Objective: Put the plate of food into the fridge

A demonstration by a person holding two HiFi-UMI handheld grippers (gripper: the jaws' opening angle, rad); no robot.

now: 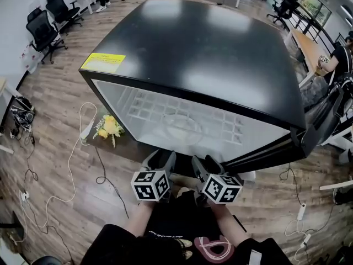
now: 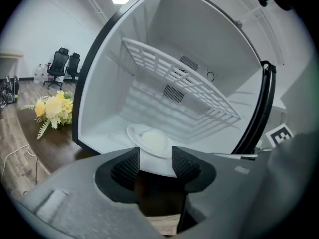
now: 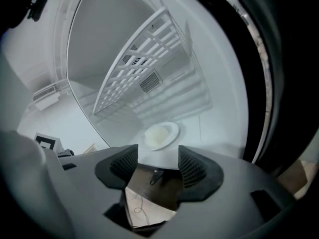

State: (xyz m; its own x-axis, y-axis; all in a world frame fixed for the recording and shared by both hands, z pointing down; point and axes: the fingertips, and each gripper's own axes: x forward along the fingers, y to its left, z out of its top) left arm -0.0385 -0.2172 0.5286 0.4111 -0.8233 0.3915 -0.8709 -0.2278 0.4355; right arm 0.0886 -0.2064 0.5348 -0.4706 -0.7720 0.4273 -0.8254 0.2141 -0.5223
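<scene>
Plate of food (image 2: 149, 139): centre frame, on the floor of the fridge (image 1: 209, 54), under the wire shelf (image 2: 184, 83). My left gripper (image 2: 155, 164) and right gripper (image 3: 158, 164): jaws spread, pinching nothing.

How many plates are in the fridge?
1. The plate sits on the fridge floor, under the wire shelf, holding pale food. No other shows, though the shelf could hide some.

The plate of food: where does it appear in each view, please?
Head view: plate of food faint, mid-picture, under the wire shelf.
Left gripper view: lower centre, on the fridge floor.
Right gripper view: centre, same floor.
Shared landmark: the wire shelf above the plate.
</scene>
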